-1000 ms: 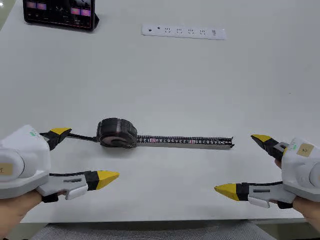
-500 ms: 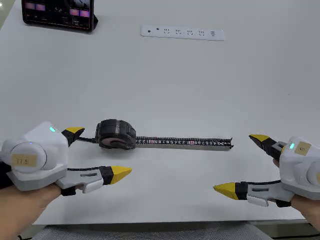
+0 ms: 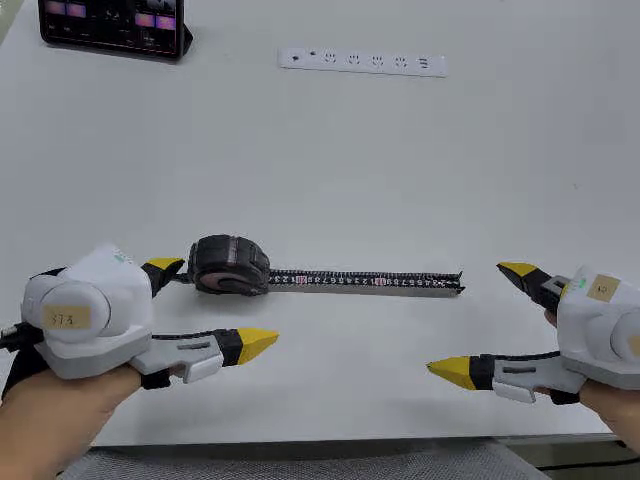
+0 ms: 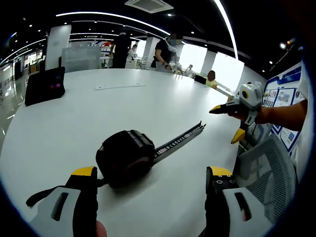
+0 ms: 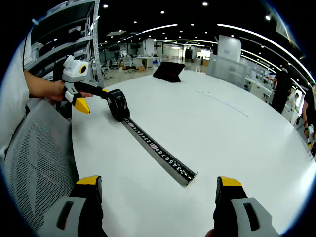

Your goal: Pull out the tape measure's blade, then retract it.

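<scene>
My left gripper (image 3: 212, 303) has slid right toward the tape measure (image 3: 229, 265), open like my right gripper (image 3: 480, 319); blade (image 3: 365, 281) out, retracting probably needs it clamped.

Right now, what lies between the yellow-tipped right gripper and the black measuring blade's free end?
Bare white tabletop; the right gripper view shows it, the head view too.

The tape measure (image 3: 230, 265) lies on the bench (image 3: 400, 170), its blade (image 3: 365, 281) out to the right. The left hand-held gripper (image 3: 213, 303) is just beside the tape measure, and the right hand-held gripper (image 3: 480, 318) is beyond the blade's tip. Far behind lie a power strip (image 3: 362, 62) and, further left, a tablet (image 3: 112, 25).
</scene>
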Tool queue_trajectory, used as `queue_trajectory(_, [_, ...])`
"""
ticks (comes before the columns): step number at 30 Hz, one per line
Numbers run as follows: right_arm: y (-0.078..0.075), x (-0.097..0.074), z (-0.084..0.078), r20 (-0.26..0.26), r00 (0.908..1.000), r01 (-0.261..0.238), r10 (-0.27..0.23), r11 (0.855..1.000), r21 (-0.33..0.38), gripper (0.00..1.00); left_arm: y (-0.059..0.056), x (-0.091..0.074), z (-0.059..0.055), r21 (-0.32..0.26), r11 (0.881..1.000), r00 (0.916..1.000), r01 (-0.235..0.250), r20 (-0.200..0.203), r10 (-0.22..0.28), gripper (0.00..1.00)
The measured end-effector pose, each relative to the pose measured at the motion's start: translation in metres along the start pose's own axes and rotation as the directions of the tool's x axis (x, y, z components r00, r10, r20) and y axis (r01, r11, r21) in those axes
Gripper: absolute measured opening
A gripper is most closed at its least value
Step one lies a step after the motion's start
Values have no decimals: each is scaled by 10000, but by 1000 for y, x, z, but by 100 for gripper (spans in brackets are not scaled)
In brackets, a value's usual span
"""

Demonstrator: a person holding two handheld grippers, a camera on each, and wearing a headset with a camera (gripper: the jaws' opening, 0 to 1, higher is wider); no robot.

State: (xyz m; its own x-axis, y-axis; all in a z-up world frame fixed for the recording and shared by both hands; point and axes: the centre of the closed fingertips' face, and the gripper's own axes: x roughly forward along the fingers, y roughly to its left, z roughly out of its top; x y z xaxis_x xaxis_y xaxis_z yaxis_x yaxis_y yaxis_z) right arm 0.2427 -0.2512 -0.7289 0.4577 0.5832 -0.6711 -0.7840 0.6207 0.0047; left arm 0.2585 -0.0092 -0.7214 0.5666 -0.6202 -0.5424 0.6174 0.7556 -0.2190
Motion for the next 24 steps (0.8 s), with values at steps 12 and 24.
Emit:
queue_trajectory(12, [-2, 0, 0, -16, 10000, 8, -8, 10000, -76, 93, -1, 5, 1, -126, 9999, 9999, -104, 89, 105, 89])
queue_trajectory(24, [-14, 1, 4, -286, 9995, -138, 124, 9987, -489, 88, 3, 12, 7, -1238, 9862, 9927, -1097, 368, 1151, 86])
